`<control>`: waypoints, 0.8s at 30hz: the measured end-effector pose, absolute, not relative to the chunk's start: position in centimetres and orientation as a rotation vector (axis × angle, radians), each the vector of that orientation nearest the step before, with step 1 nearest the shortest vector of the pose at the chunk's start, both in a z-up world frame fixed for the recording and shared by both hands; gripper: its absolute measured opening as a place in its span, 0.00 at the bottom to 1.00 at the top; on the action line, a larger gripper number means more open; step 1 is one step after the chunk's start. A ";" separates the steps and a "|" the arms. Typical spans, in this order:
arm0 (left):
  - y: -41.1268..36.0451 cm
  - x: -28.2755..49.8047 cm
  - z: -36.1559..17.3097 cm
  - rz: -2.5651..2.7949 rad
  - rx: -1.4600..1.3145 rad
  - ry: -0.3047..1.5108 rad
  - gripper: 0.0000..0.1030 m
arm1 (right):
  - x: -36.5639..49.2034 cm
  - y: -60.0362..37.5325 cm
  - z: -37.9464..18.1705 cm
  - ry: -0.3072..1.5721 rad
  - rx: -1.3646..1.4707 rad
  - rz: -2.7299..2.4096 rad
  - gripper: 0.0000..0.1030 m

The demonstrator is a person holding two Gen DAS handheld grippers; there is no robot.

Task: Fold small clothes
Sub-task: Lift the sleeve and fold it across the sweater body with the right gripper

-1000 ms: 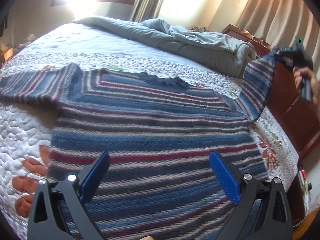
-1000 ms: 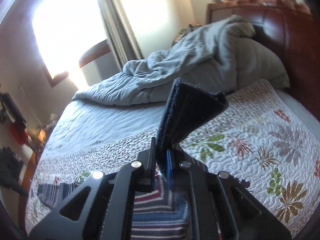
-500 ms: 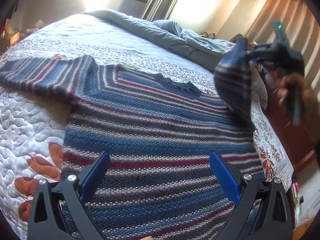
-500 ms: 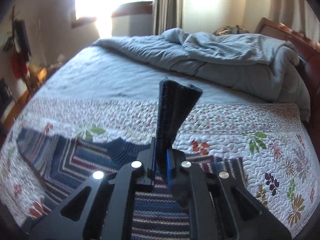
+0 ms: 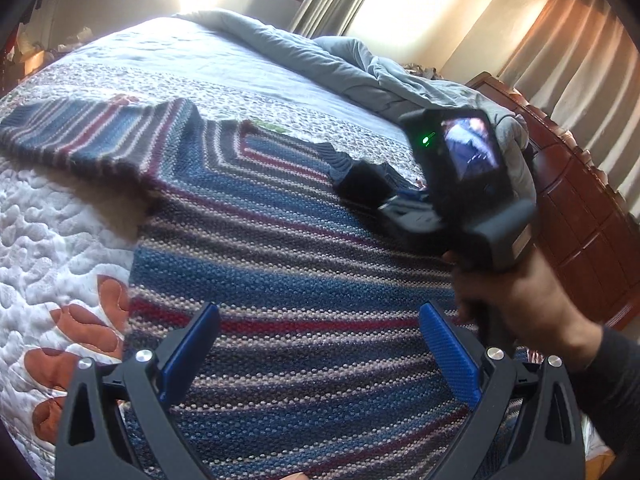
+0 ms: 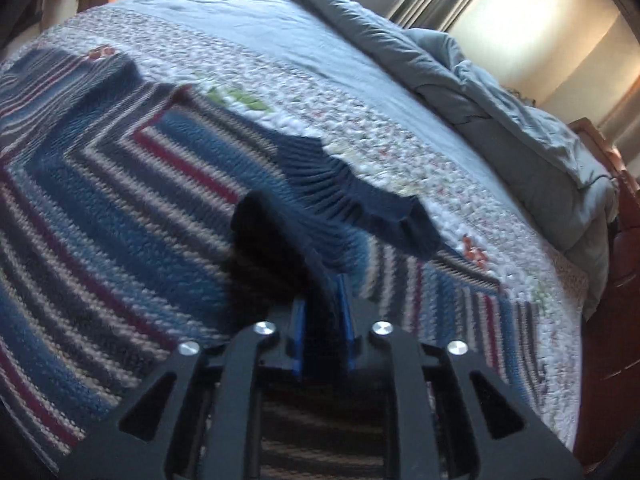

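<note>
A blue, red and grey striped knit sweater (image 5: 280,248) lies flat on the bed, neck away from me, its left sleeve (image 5: 80,136) spread out to the left. My left gripper (image 5: 320,356) is open and empty just above the sweater's lower body. My right gripper (image 6: 322,320) is shut on the dark cuff of the right sleeve (image 6: 264,248) and holds it low over the sweater's chest, just below the navy collar (image 6: 352,208). In the left wrist view the right gripper (image 5: 404,208) shows at right, held by a hand.
The sweater rests on a white floral quilt (image 5: 48,240). A rumpled grey duvet (image 5: 360,64) lies at the far side of the bed. A dark wooden headboard (image 5: 580,216) stands at the right. Curtains and a bright window are behind.
My right gripper has carried the right sleeve from beyond the bed's right side inward and down over the sweater's chest. My left gripper has stayed open over the lower body.
</note>
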State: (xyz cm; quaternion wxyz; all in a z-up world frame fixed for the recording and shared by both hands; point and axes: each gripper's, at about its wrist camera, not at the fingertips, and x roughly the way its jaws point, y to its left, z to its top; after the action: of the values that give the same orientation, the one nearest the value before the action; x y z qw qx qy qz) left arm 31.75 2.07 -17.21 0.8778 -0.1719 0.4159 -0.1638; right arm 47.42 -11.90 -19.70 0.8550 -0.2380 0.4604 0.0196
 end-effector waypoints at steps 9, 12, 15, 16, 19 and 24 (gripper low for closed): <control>2.7 35.6 -15.1 -0.526 -0.644 0.889 0.96 | 39.4 -23.6 -15.2 0.894 0.514 0.187 0.66; 1.0 41.2 -16.4 -0.567 -0.777 1.023 0.96 | 35.8 -25.9 -16.5 0.850 0.614 0.144 0.68; -1.6 45.8 -18.4 -0.554 -0.829 1.125 0.96 | 35.1 -26.2 -17.3 0.897 0.565 0.093 0.69; -2.4 46.6 -18.9 -0.548 -0.830 1.149 0.96 | 35.4 -26.0 -17.2 0.915 0.526 0.080 0.69; -4.7 48.7 -21.4 -0.528 -0.826 1.238 0.96 | 35.1 -25.4 -16.7 0.874 0.462 0.075 0.75; -6.8 49.5 -22.9 -0.499 -0.815 1.215 0.96 | 35.4 -26.4 -16.9 0.864 0.408 0.053 0.75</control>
State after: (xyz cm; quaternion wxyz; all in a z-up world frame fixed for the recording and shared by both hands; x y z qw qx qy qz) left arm 49.53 -6.76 -22.93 0.7159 -0.3682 0.5488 -0.2252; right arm 35.42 -26.42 -16.87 0.8876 0.1963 0.4158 0.0255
